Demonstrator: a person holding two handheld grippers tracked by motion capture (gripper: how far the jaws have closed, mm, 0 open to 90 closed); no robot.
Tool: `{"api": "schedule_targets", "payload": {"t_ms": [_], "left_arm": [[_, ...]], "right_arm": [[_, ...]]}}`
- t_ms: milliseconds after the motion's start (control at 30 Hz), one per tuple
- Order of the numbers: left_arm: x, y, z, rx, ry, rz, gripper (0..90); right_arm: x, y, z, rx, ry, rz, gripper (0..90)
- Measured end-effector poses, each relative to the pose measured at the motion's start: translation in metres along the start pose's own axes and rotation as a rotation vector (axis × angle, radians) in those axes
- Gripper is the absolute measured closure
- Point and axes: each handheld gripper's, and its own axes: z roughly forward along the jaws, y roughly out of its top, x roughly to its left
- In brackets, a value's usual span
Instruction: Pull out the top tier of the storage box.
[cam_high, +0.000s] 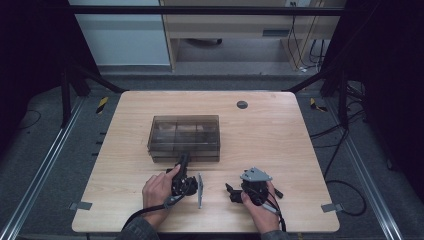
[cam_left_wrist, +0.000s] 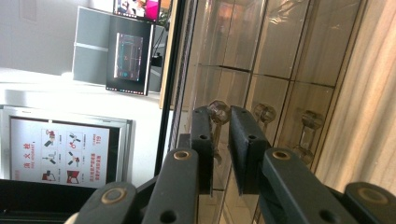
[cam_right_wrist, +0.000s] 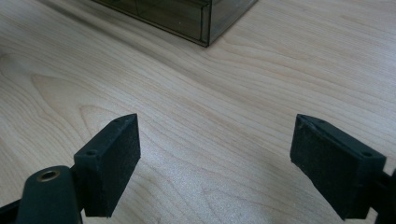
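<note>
Left gripper (cam_left_wrist: 222, 128) is clamped on a drawer knob (cam_left_wrist: 218, 111) of the smoky plastic box (cam_high: 184, 137); right gripper (cam_right_wrist: 215, 163) hangs wide open.

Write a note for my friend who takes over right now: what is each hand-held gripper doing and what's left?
Left hand-held gripper: turned on its side, shut on a clear drawer knob at the front of the smoky drawer box.
Right hand-held gripper: open, holding nothing, over bare table near the box's corner.
Done: knob gripped.
Left: the drawer looks unopened, so probably pull it out.
</note>
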Motion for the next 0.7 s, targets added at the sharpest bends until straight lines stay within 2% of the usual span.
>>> {"api": "schedule_targets", "payload": {"t_ms": [67, 100, 133, 167, 333, 400, 500, 600, 700], "left_arm": [[0.001, -0.001, -0.001, -0.005, -0.005, -0.017, 78.2], [0.002, -0.002, -0.002, -0.016, 0.000, -0.050, 69.4], [0.002, -0.002, -0.002, -0.016, 0.000, -0.050, 66.8], [0.004, -0.002, -0.003, -0.013, -0.010, -0.075, 66.8], [0.012, -0.003, -0.009, -0.031, -0.036, -0.144, 59.0], [0.015, -0.005, -0.011, -0.043, -0.060, -0.189, 56.1], [0.019, -0.011, -0.013, -0.063, -0.108, -0.278, 53.2], [0.024, -0.019, -0.014, -0.083, -0.152, -0.369, 49.3], [0.030, -0.029, -0.017, -0.101, -0.196, -0.442, 45.6]], "right_arm": [[0.000, 0.000, 0.000, 0.001, 0.000, -0.002, 16.1], [0.000, 0.000, 0.000, 0.000, 0.001, -0.002, 16.1], [0.000, 0.000, 0.000, 0.000, 0.001, -0.002, 16.1], [0.000, 0.000, 0.000, 0.000, 0.002, -0.001, 16.2], [0.000, 0.000, 0.000, 0.001, 0.003, 0.001, 16.1], [0.000, 0.000, 0.000, -0.001, 0.004, -0.001, 16.1], [0.000, 0.000, 0.000, 0.001, 0.004, -0.003, 16.1], [0.000, 0.000, 0.000, 0.003, 0.004, -0.003, 16.1], [0.000, 0.000, 0.000, 0.007, 0.002, -0.002, 15.8]]}}
